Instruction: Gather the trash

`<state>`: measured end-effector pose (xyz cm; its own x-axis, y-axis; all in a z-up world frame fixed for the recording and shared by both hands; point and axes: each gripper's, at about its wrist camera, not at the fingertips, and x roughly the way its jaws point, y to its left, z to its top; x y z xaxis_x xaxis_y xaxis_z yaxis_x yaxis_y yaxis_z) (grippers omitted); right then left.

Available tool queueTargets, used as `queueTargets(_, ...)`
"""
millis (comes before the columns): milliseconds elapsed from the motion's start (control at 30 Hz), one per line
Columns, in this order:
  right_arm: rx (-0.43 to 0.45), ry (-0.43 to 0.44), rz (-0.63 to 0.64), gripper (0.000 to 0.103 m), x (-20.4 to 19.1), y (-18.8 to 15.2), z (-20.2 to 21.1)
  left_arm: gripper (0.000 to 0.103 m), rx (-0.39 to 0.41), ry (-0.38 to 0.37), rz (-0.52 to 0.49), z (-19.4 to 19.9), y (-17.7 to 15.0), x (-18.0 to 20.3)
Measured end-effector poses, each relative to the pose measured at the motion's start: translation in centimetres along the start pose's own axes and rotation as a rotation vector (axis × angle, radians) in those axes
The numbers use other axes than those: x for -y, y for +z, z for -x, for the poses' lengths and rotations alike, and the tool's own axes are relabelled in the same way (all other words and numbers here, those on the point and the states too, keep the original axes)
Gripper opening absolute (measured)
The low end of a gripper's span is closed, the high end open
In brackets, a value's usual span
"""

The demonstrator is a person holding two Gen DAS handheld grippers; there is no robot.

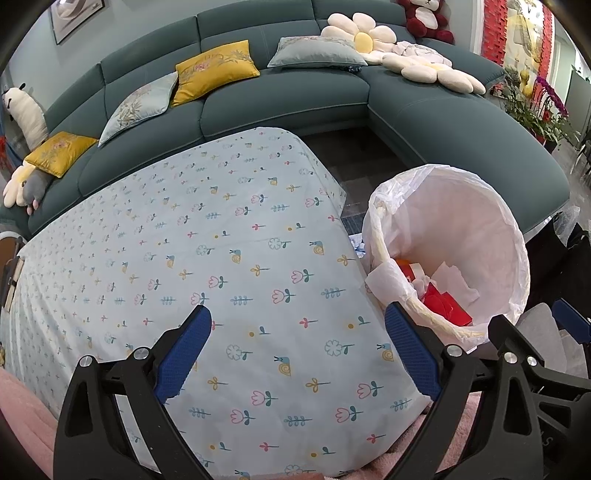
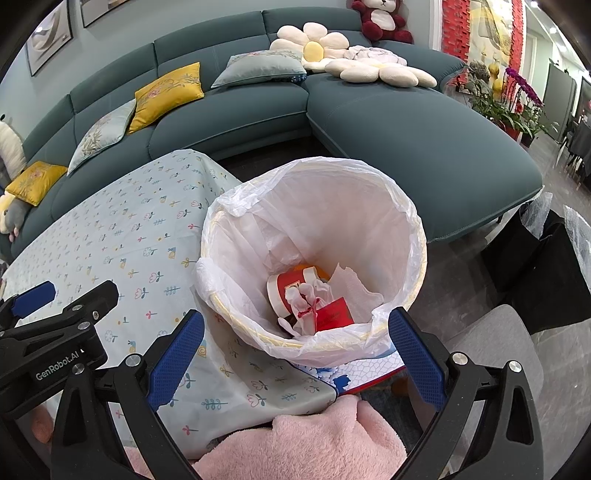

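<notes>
Trash: red paper cup, crumpled tissue, red card, lying at the bottom of the bin liner, centre of the right view. Bin stands just beside the floral tablecloth, likely for short drops. Left gripper and right gripper: jaws spread, empty. Legible: "GenRobot.AI", lower left; cup print unreadable.

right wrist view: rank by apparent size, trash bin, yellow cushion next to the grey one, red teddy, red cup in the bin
1. trash bin, by far the largest, though it sits nearest the camera.
2. yellow cushion.
3. red teddy and red cup: they look alike in size; the cup is partly buried and much nearer, so no ranking.
</notes>
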<state>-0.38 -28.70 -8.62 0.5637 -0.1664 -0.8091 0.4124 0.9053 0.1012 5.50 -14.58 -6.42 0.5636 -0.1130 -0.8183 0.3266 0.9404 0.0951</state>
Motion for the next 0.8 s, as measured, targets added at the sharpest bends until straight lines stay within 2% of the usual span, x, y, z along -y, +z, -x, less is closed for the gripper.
queueTargets(800,-0.002,-0.001,0.003,0.096,-0.08,-0.01,0.02,0.09,-0.013,0.014,0.001,-0.33,-0.3,-0.01)
